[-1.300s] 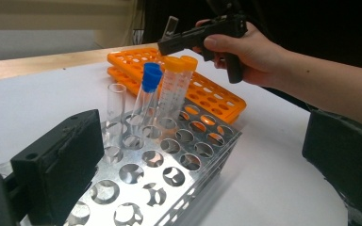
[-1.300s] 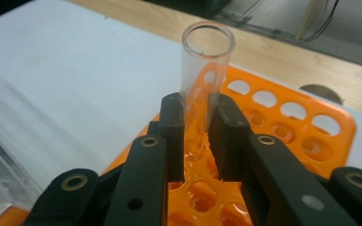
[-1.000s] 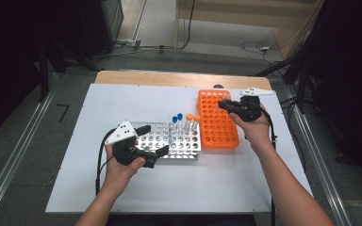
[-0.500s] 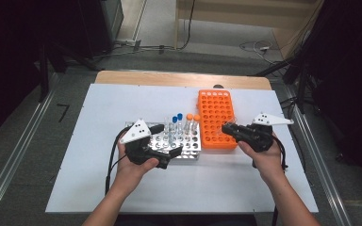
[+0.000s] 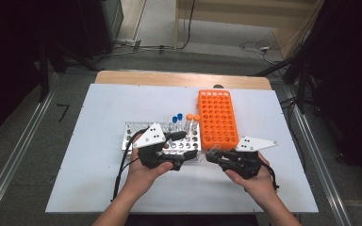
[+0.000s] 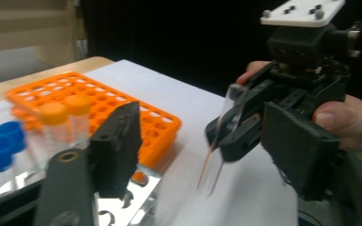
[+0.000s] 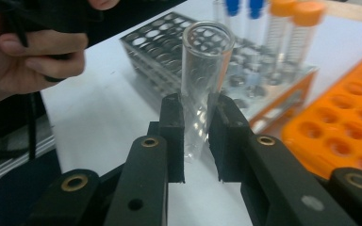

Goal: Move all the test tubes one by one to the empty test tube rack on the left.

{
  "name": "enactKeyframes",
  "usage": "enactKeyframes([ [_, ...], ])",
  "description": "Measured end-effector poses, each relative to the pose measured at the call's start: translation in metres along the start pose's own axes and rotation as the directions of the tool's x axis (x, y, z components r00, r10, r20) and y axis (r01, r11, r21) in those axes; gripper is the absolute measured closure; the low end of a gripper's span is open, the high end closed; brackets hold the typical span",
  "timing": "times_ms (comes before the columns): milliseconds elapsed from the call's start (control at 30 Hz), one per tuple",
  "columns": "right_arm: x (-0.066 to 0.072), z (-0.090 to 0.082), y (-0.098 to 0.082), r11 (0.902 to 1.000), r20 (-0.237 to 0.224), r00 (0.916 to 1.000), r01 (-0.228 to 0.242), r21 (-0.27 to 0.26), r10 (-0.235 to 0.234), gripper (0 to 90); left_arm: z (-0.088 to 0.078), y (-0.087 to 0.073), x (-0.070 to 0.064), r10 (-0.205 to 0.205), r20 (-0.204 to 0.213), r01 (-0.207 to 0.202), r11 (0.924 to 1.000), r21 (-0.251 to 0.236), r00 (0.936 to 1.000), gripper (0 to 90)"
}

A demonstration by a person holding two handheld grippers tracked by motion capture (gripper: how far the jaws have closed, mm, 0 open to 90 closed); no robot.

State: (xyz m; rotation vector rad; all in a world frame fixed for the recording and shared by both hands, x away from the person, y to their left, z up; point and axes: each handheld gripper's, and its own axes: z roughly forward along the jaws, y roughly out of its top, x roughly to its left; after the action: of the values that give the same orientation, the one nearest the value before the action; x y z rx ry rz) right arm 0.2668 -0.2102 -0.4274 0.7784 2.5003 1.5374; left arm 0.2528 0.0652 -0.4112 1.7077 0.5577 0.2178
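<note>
My right gripper (image 7: 199, 132) is shut on a clear, uncapped glass tube (image 7: 200, 80), which stands up between its pads. In the high view the right gripper (image 5: 213, 157) is near the table's front, just below the orange rack (image 5: 217, 117). It points left at my left gripper (image 5: 181, 150), which is over the front of the metal rack (image 5: 136, 136). The left gripper (image 6: 200, 117) has just been closing its jaws. The tube (image 6: 221, 141) shows in the gap between them, a little beyond the pads and untouched.
Two blue-capped tubes (image 5: 176, 117) and two orange-capped tubes (image 5: 193, 117) stand at the back of the metal rack. The orange rack's holes look unfilled. A white mat (image 5: 99, 108) covers the table, with bare room at its left and right.
The right gripper has come from over the orange rack toward the table's front and left, carrying the tube. The left gripper has shifted right, and its jaws stand narrower.
</note>
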Motion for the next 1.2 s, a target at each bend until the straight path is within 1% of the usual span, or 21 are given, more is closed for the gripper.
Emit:
enactKeyframes([
  [133, 0.011, 0.006, 0.003, 0.9996, -0.034, 0.9992, 0.023, 0.016, -0.023, 74.1, 0.006, 0.001, -0.005, 0.015, 0.062, -0.016, 0.9997, 0.021, 0.998, 43.7],
  [233, 0.017, 0.009, 0.005, 0.999, -0.053, 0.9981, 0.033, 0.029, -0.031, 74.1, 0.01, 0.001, -0.007, 0.016, 0.091, -0.019, 0.9995, 0.027, 0.9957, 50.3],
  [333, 0.021, 0.012, 0.007, 0.9985, -0.07, 0.9969, 0.039, 0.038, -0.036, 74.1, 0.013, 0.001, -0.008, 0.009, 0.127, -0.014, 0.9992, 0.037, 0.9919, 55.3],
  [500, 0.024, 0.015, 0.008, 0.9977, -0.08, 0.9958, 0.048, 0.048, -0.045, 74.1, 0.017, 0.0, -0.008, 0.008, 0.17, -0.018, 0.9983, 0.056, 0.9854, 64.3],
  [567, 0.026, 0.016, 0.008, 0.9974, -0.086, 0.9951, 0.052, 0.049, -0.048, 74.1, 0.018, 0.0, -0.008, 0.006, 0.169, -0.017, 0.9979, 0.063, 0.9856, 67.3],
  [600, 0.027, 0.016, 0.008, 0.9974, -0.088, 0.9949, 0.053, 0.049, -0.048, 74.1, 0.018, 0.0, -0.007, 0.007, 0.17, -0.018, 0.998, 0.061, 0.9854, 71.0],
  [633, 0.027, 0.016, 0.008, 0.9972, -0.092, 0.9944, 0.056, 0.049, -0.052, 74.1, 0.017, 0.0, -0.006, 0.004, 0.179, -0.015, 0.998, 0.062, 0.9839, 73.0],
  [667, 0.028, 0.016, 0.008, 0.9972, -0.091, 0.9945, 0.057, 0.049, -0.052, 74.1, 0.017, 0.0, -0.006, 0.005, 0.177, -0.016, 0.9979, 0.063, 0.9842, 74.0],
  [767, 0.027, 0.016, 0.008, 0.9969, -0.09, 0.9947, 0.056, 0.055, -0.051, 74.1, 0.017, -0.001, -0.006, 0.004, 0.175, -0.018, 0.997, 0.075, 0.9846, 73.5],
  [833, 0.027, 0.017, 0.007, 0.9971, -0.092, 0.9946, 0.053, 0.055, -0.048, 74.1, 0.018, -0.001, -0.007, 0.01, 0.172, -0.024, 0.9963, 0.082, 0.985, 71.7],
  [900, 0.027, 0.017, 0.008, 0.9972, -0.094, 0.9943, 0.055, 0.052, -0.05, 74.1, 0.018, -0.001, -0.008, 0.026, 0.166, -0.04, 0.9956, 0.084, 0.9857, 73.8],
  [967, 0.027, 0.016, 0.008, 0.9973, -0.095, 0.9944, 0.051, 0.053, -0.046, 74.1, 0.017, -0.001, -0.008, 0.035, 0.158, -0.048, 0.9955, 0.081, 0.9868, 75.0],
  [1000, 0.027, 0.016, 0.007, 0.9977, -0.097, 0.9944, 0.046, 0.049, -0.041, 74.0, 0.016, -0.001, -0.008, 0.039, 0.147, -0.05, 0.9958, 0.076, 0.9884, 75.7],
  [1067, 0.025, 0.016, 0.007, 0.9982, -0.097, 0.9945, 0.042, 0.044, -0.037, 74.0, 0.015, -0.001, -0.008, 0.04, 0.136, -0.049, 0.9963, 0.07, 0.99, 76.5],
  [1133, 0.024, 0.016, 0.006, 0.9983, -0.093, 0.9946, 0.049, 0.033, -0.046, 73.7, 0.015, -0.001, -0.007, 0.038, 0.128, -0.047, 0.9967, 0.066, 0.9911, 76.6],
  [1200, 0.023, 0.016, 0.005, 0.9987, -0.093, 0.9949, 0.043, 0.028, -0.04, 73.4, 0.014, 0.0, -0.007, 0.04, 0.125, -0.049, 0.9967, 0.065, 0.9914, 76.7],
])
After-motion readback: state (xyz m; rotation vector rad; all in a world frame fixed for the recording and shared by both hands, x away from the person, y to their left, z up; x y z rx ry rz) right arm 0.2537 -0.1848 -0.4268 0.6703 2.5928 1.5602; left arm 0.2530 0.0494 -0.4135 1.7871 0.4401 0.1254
